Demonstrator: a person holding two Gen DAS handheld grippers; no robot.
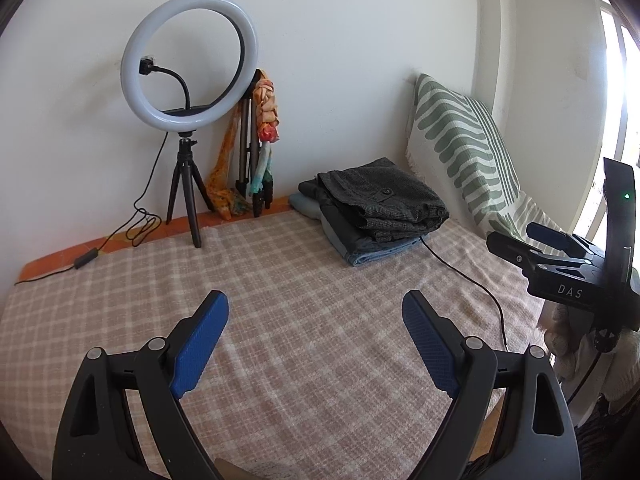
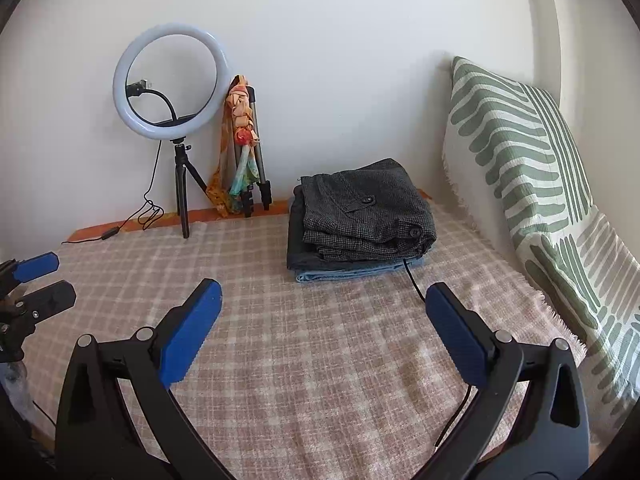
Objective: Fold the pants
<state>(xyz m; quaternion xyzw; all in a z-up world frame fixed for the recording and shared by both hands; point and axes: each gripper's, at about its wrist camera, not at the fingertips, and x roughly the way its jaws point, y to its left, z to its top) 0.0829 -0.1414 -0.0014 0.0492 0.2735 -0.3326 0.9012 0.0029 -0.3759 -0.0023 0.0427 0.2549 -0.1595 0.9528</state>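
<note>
Hovering left gripper [image 1: 316, 312], jaws spread

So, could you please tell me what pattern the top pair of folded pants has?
Dark grey houndstooth-like check on the top pants, clearest in the right wrist view.

Bed with pink-and-cream checked blanket [image 2: 320, 360]. On it: stack of folded pants [image 2: 362, 220] at far side, ring light tripod [image 2: 182, 196], black cable [image 2: 414, 284], green-striped pillow [image 2: 520, 152] along right edge.

Both wrist views face the wall, sharing ring light [image 1: 188, 62]; seemingly side by side
</note>
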